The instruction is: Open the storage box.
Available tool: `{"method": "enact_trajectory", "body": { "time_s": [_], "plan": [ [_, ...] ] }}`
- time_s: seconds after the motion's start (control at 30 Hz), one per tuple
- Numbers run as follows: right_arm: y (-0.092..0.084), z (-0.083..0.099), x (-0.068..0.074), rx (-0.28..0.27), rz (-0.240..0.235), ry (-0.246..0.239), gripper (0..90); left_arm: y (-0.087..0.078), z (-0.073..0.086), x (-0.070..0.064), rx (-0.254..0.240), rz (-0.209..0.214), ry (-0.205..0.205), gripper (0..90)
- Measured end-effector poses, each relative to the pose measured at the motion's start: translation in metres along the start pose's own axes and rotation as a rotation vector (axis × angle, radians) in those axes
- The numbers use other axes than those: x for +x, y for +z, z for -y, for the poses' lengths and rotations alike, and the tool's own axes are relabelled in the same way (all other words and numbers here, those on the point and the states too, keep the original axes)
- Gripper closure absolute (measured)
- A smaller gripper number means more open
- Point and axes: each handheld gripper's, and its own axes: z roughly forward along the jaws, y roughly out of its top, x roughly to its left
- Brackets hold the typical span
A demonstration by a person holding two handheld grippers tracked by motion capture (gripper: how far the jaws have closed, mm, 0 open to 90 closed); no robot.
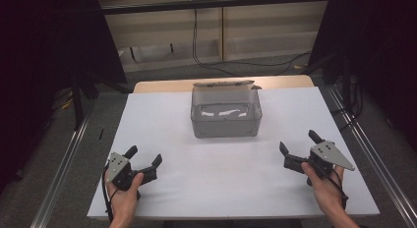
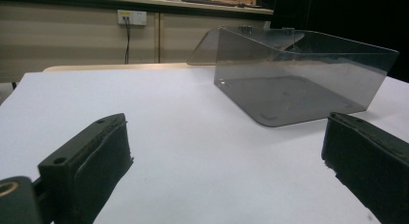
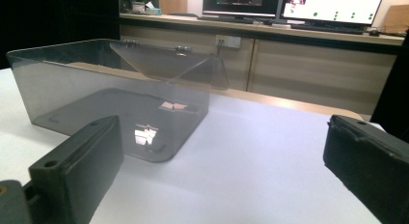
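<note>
Sitting mid-table toward the far edge, the clear box (image 1: 225,121) has its lid flipped up; left gripper (image 1: 144,157) and right gripper (image 1: 299,142) rest near the front corners, both spread wide, holding nothing

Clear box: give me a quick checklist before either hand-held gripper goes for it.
1. Box upright on the table: ok.
2. Lid open, tilted back behind the box: ok.
3. Box interior free of items: ok, only reflections on its floor.
4. Left hand-held gripper open and holding nothing: ok.
5. Right hand-held gripper open and holding nothing: ok.
6. Path from each gripper to the box free of obstacles: ok, bare table between.
</note>
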Motion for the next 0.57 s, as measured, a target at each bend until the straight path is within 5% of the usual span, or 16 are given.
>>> {"method": "enact_trajectory", "body": {
  "time_s": [0.17,0.3,0.57],
  "plan": [
    [-0.019,0.009,-0.003,0.020,0.000,0.016,0.0,-0.010,0.004,-0.001,0.001,-0.023,-0.016,2.6],
    [-0.030,0.012,-0.005,-0.008,0.022,0.029,0.0,-0.012,0.002,-0.005,-0.020,-0.026,0.011,2.5],
    [-0.027,0.017,-0.004,0.007,0.035,0.022,0.0,-0.011,0.003,-0.003,-0.020,-0.004,-0.037,2.6]
  ]
}}
